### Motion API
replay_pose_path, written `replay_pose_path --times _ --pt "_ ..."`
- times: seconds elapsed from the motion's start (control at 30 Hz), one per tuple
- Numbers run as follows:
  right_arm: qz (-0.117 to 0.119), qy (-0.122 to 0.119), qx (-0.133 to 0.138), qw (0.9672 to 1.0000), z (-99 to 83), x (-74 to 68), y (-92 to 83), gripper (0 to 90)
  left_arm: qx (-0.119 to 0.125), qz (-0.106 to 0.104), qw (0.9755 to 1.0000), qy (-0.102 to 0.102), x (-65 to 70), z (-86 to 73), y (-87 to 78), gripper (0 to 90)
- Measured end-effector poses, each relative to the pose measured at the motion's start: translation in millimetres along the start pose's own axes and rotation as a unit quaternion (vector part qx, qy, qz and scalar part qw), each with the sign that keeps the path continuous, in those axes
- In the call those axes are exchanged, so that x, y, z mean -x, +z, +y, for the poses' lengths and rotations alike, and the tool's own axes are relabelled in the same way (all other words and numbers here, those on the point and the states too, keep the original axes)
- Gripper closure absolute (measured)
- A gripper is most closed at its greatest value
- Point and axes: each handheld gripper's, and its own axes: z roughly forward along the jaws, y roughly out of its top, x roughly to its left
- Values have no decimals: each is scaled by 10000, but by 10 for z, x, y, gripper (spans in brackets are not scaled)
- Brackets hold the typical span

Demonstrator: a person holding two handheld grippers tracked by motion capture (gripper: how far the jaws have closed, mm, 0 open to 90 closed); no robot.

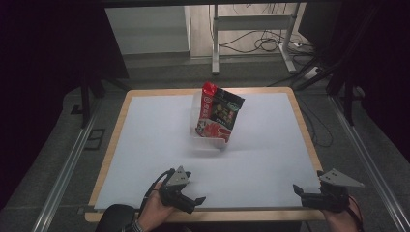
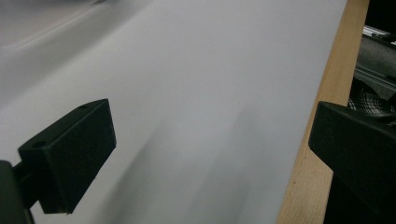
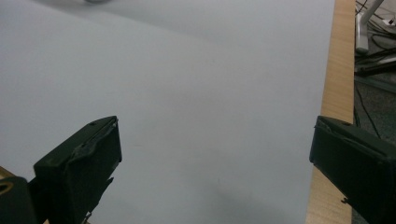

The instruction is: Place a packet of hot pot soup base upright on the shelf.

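Two grippers: one in each of the person's hands, both low at the near edge of the table, well apart from each other.
Left gripper: held over the near-left part of the white surface, its grey three-cornered plate on top; in the left gripper view its two black jaws stand wide apart with nothing between them but bare table.
Right gripper: held at the near-right corner, just over the wooden border; in the right gripper view its jaws are also spread wide and hold nothing.
Left hand: comes in from the bottom edge, wrapped round the back of the left gripper, with a dark sleeve behind it.
Table: a white top with a light wooden rim, seen from above.
Snack bag: a red and black packet with printed pictures, standing upright and leaning a little, at the middle of the far half of the table, well apart from both grippers.
Clear box: a see-through container around the foot of the bag; the bag stands inside it.
Floor: grey, with cables and metal frame legs beyond the far edge.
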Motion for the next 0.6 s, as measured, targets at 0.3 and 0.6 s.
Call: replay_pose_path --times 0.3,0.6 --pt "-68 209 -214 9995 -66 78 24 24 -11 33 10000 31 1 -4 5 4" --pt "-54 283 -258 9993 -77 94 38 21 -19 43 10000 43 0 0 13 3"
